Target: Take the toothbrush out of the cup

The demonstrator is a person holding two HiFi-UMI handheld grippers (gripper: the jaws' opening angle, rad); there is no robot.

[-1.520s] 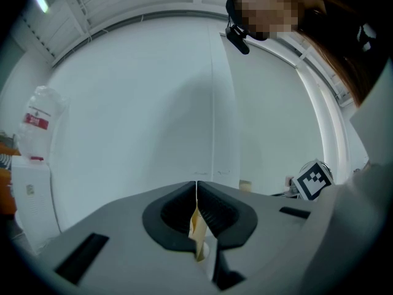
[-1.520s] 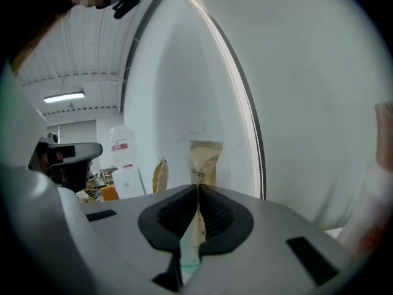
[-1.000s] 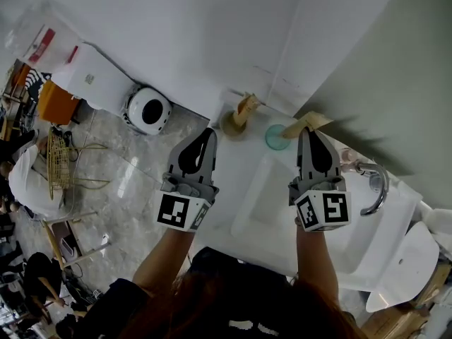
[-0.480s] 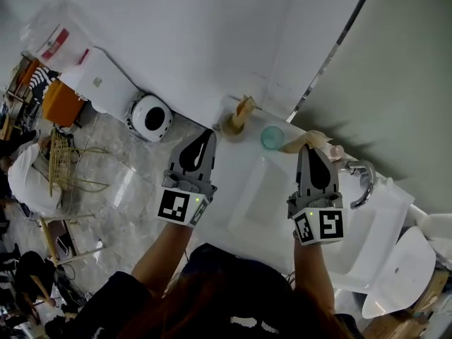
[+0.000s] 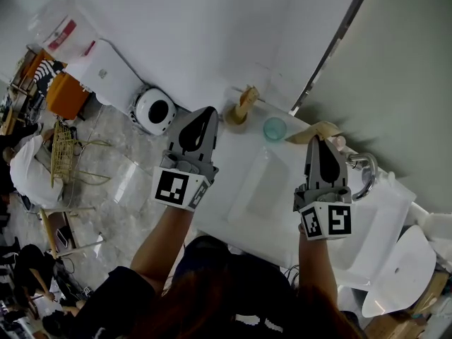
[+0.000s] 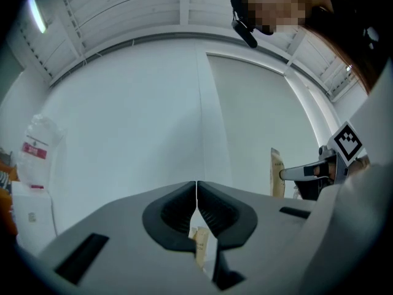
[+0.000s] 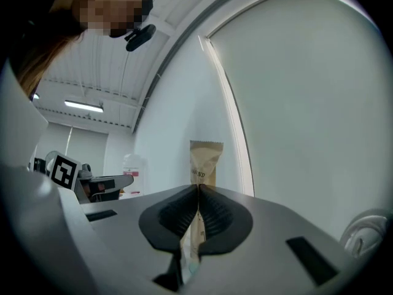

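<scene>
My right gripper (image 5: 316, 140) is shut on a toothbrush in a tan paper wrapper (image 5: 316, 128), held clear of the teal cup (image 5: 275, 128) and just to its right, above the back of the white sink (image 5: 240, 214). In the right gripper view the wrapper (image 7: 206, 158) sticks up from between the shut jaws of the right gripper (image 7: 198, 189). My left gripper (image 5: 209, 111) is shut with nothing in it, left of a tan cup (image 5: 235, 119) that holds another wrapped toothbrush (image 5: 246, 99). That one shows below the left gripper (image 6: 196, 190) as a tan packet (image 6: 200, 246).
A chrome faucet (image 5: 366, 169) stands right of my right gripper. A round white device (image 5: 155, 109) and a white box (image 5: 106, 76) sit on the floor at the left. A white lid (image 5: 404, 267) lies at the lower right. The wall rises directly behind the sink.
Both grippers have risen. The right one has carried the wrapped toothbrush away from the teal cup toward the right. Both jaws stayed shut.
</scene>
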